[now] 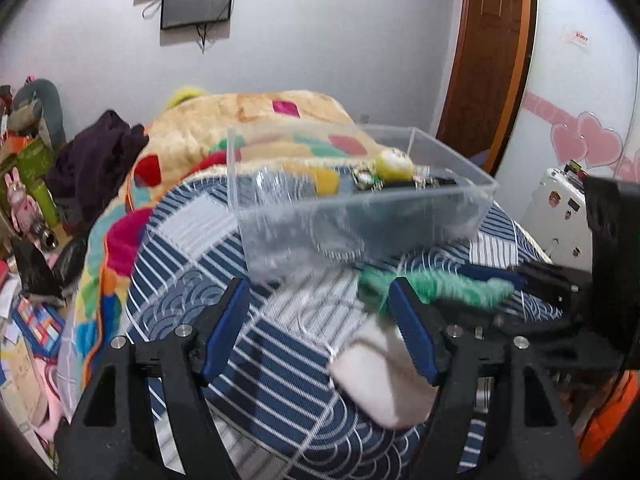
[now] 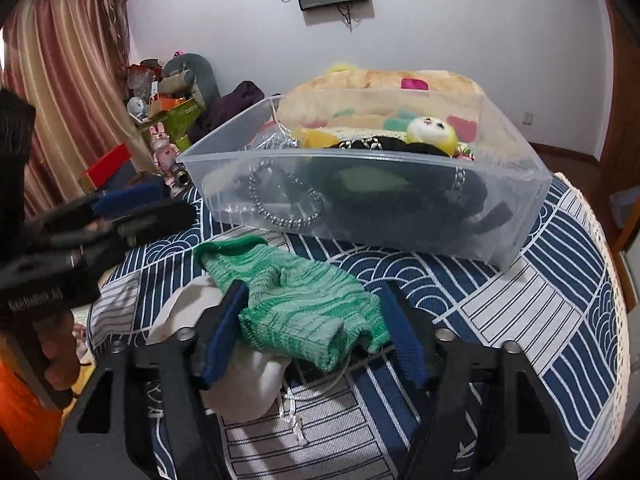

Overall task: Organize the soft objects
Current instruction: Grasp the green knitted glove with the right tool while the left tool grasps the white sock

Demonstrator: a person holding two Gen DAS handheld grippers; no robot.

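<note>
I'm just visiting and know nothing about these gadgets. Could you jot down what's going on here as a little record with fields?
place: bed with a blue and white patterned cover
bin: clear plastic bin on the bed, already holding a yellow plush and dark items
green sock: green sock lying on the bed in front of the bin
white sock: white sock partly under the green one
right gripper: right gripper open, jaws either side of the green sock
left gripper: left gripper open, holding nothing
left to do: both socks not yet in the bin
</note>
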